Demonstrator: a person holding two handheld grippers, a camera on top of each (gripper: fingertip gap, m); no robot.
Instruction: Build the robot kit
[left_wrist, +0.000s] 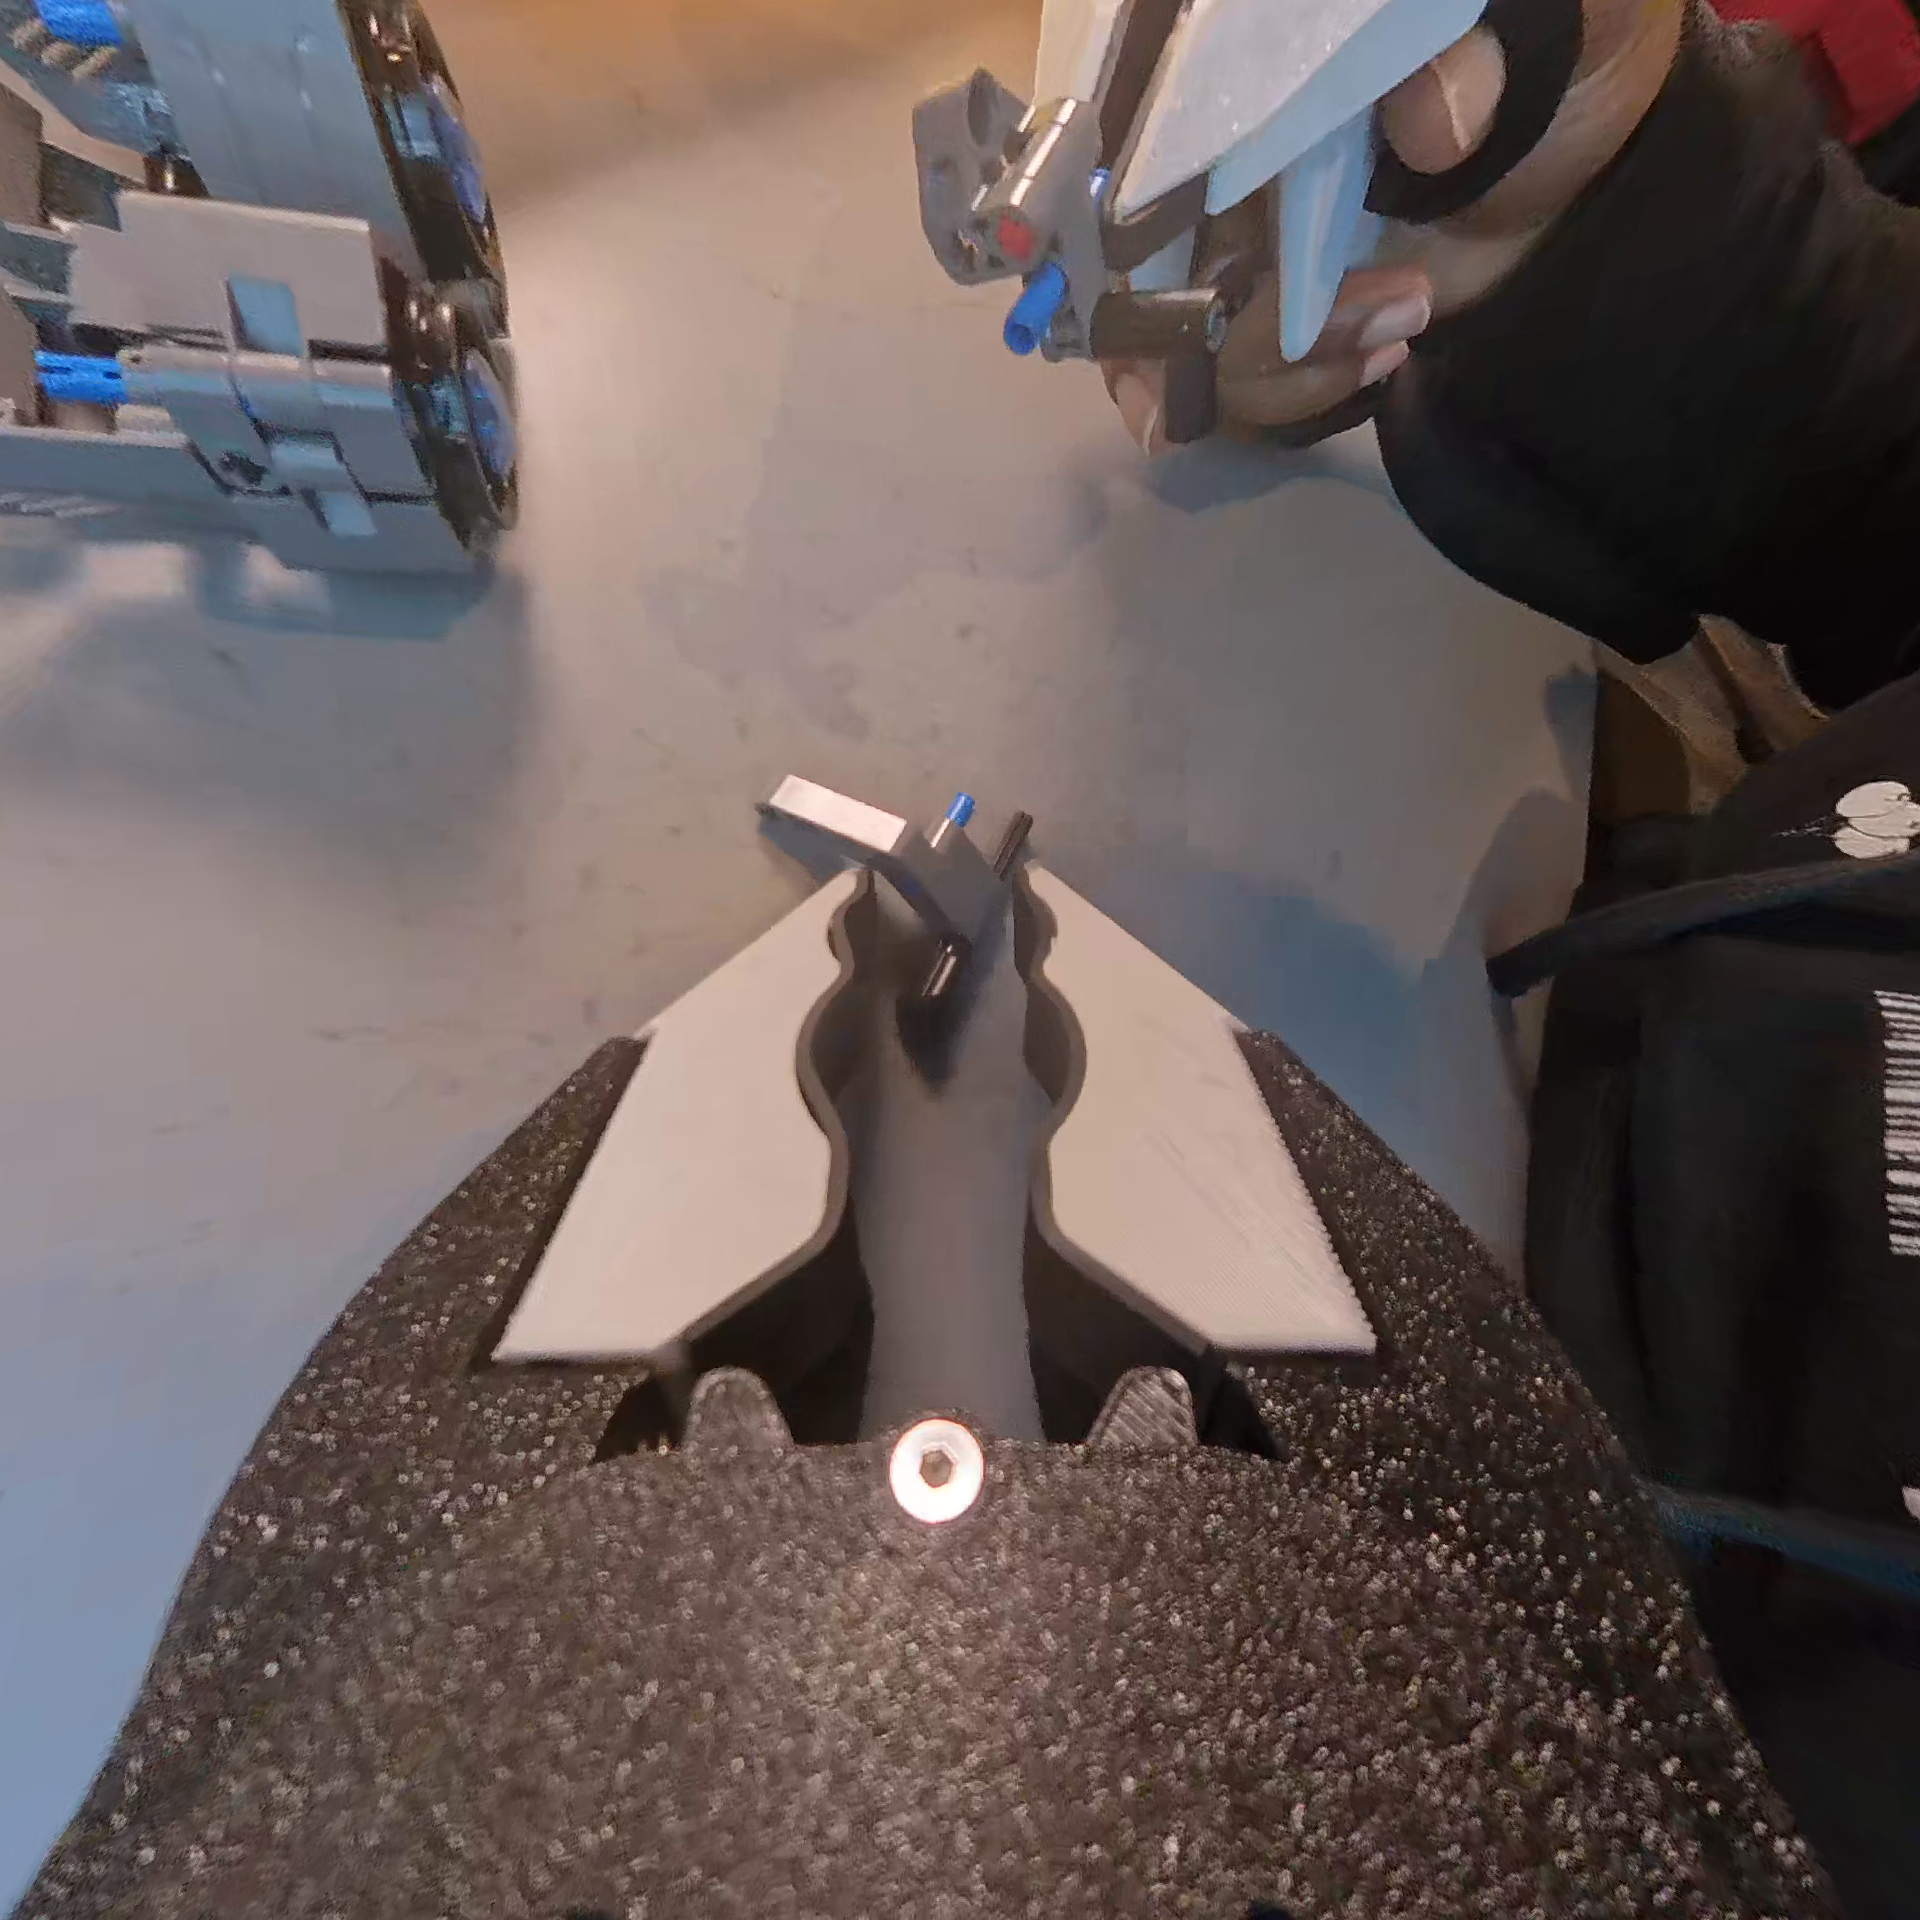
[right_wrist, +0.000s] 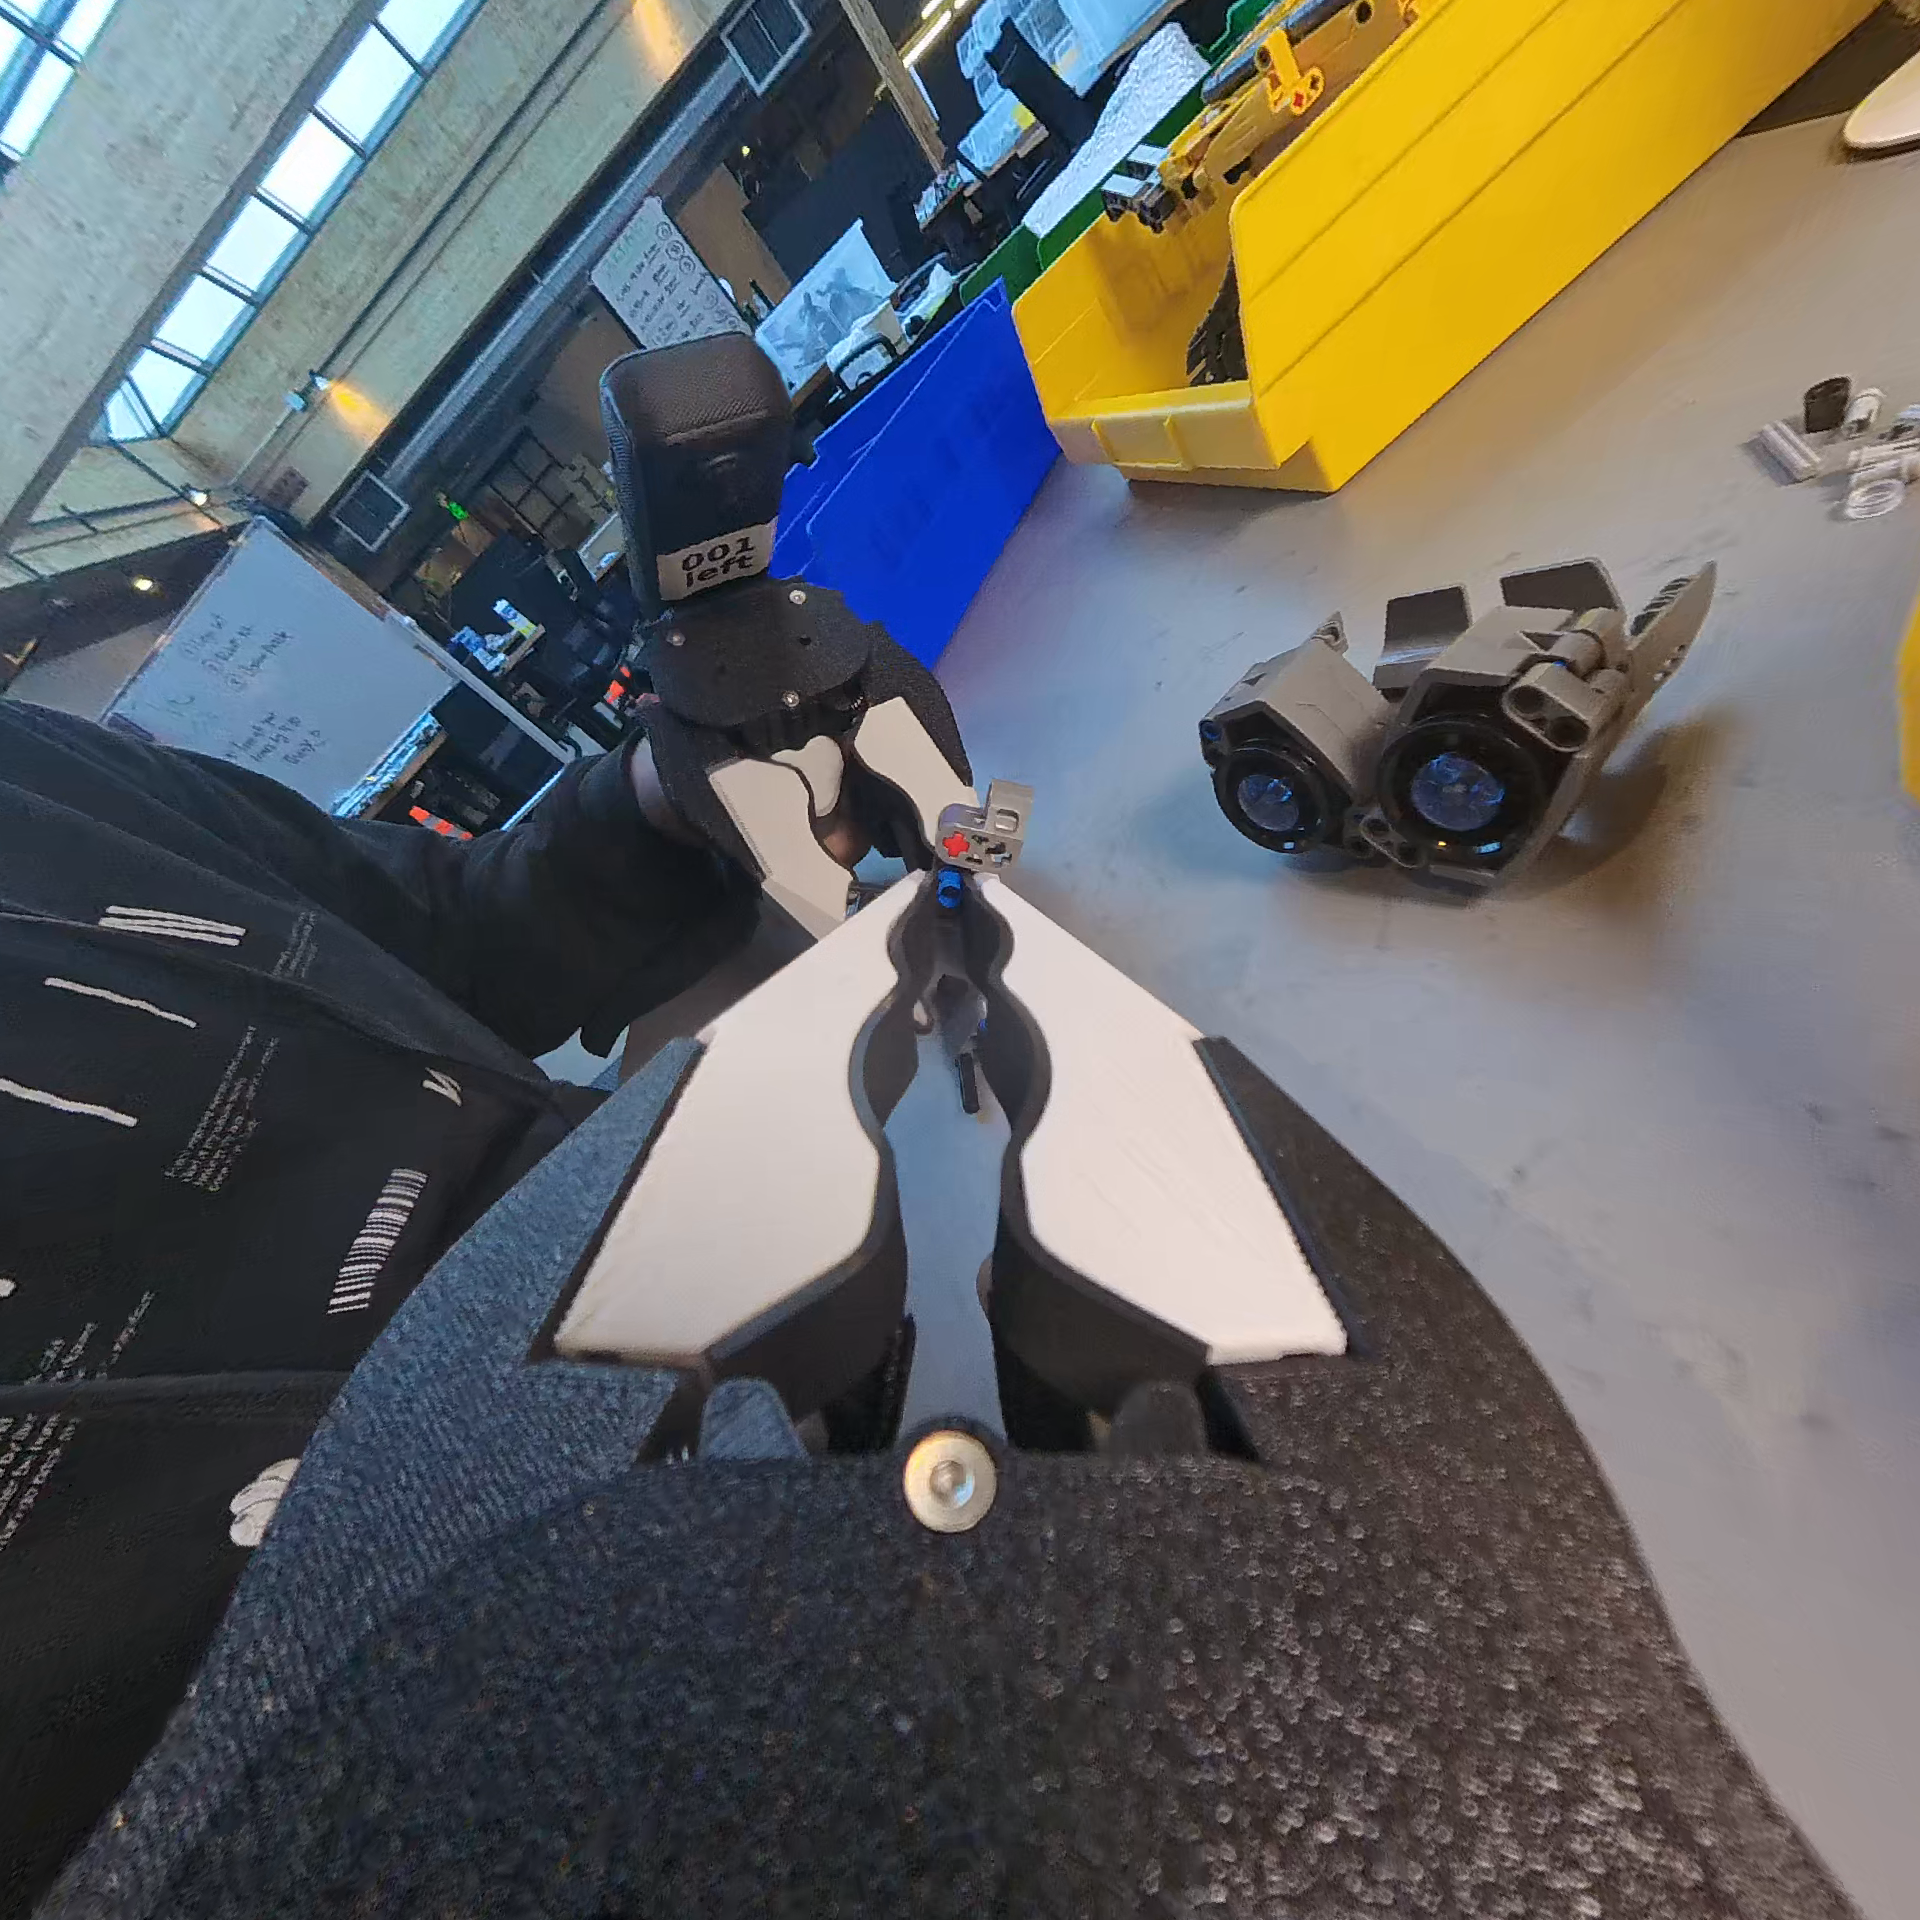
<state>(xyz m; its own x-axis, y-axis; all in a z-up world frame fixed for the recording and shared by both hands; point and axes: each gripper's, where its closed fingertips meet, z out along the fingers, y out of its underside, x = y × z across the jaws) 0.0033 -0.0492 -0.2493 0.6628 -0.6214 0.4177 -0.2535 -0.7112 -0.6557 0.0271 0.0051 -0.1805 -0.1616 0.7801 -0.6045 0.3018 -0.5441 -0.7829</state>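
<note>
In the left wrist view my left gripper (left_wrist: 940, 883) is shut on a small grey angled brick piece (left_wrist: 883, 831) with a blue pin, held above the grey table (left_wrist: 727, 623). My right gripper (right_wrist: 951, 883) is shut on a small grey connector piece (right_wrist: 982, 831) with a red axle end and a blue pin. That piece (left_wrist: 987, 208) and the right gripper (left_wrist: 1195, 135) show at the top right of the left wrist view. The left gripper (right_wrist: 831, 800), held by a black-gloved hand, sits just left of the connector in the right wrist view.
A grey brick model with two blue-centred round engines (right_wrist: 1455, 748) lies on the table, right of the grippers; it also shows at the top left of the left wrist view (left_wrist: 260, 312). Yellow bins (right_wrist: 1403, 291) and blue bins (right_wrist: 935, 457) stand behind. Small loose parts (right_wrist: 1839, 447) lie far right. Across from one pair of fingers to the other is roughly 9 cm.
</note>
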